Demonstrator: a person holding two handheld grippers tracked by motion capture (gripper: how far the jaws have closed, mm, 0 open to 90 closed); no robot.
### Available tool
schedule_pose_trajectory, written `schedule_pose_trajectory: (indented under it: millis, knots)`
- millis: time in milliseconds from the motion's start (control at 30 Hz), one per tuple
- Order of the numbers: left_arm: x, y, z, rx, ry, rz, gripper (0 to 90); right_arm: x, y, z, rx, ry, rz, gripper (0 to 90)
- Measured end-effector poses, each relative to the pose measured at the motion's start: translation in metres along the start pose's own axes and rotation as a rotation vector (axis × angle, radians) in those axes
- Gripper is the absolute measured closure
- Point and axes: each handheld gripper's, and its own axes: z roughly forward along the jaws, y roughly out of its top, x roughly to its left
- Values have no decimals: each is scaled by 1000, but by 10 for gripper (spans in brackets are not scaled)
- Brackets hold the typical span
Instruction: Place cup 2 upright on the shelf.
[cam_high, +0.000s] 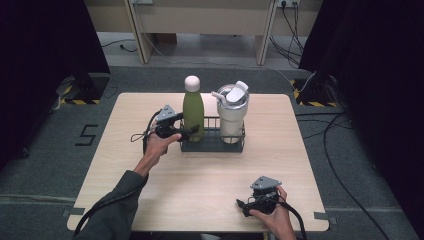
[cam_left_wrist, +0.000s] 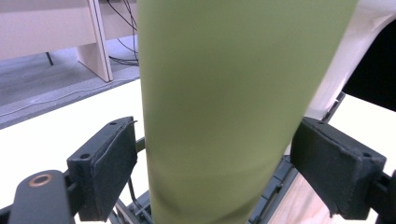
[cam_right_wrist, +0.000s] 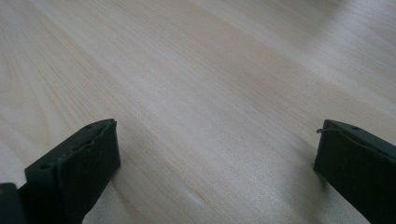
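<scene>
Green bottle, high view: the bottle (cam_high: 193, 113) stands upright in the left end of a black wire basket (cam_high: 212, 145) at the middle of the wooden bench (cam_high: 200, 195), its long axis straight up, cream cap on top.
Neighbour, high view: a white tumbler (cam_high: 232, 116) with lid and straw stands in the right end of the same basket, just beside the bottle.
Left claw, high view: the left claw (cam_high: 192, 131) reaches in level from the left and meets the bottle's lower body; this hand is by far the nearer one.
Right claw, high view: the right claw (cam_high: 242, 205) rests near the bench's front edge, well apart from the basket.
Left claw view: the bottle (cam_left_wrist: 229, 107) stands between the two black pads; both sit against its sides, so the claw looks clamped on it, above the basket rim.
Right claw view: jaws stand wide apart over bare wood, nothing between them.
Judgement: since the bottle stands upright in the basket, the coming move likely goes straight up.
</scene>
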Motion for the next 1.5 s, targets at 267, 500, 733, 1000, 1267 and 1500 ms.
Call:
schedule_pose_trajectory:
  millis: [267, 500, 733, 1000, 1267, 1500]
  knots:
    - [-1, 2, -3, -1, -2, 1, 148, 0, 0, 0, 0, 0, 1, 4]
    - [-3, 5, -6, 1, -3, 3, 148, 0, 0, 0, 0, 0, 1, 4]
    - [-1, 6, -10, 0, -1, 2, 148, 0, 0, 0, 0, 0, 1, 4]
    - [-1, 6, -18, -3, -13, -14, 148, 0, 0, 0, 0, 0, 1, 4]
    - [0, 5, -29, 6, -19, -26, 148, 0, 0, 0, 0, 0, 1, 4]
    - [0, 3, -36, 10, -20, -44, 148, 0, 0, 0, 0, 0, 1, 4]
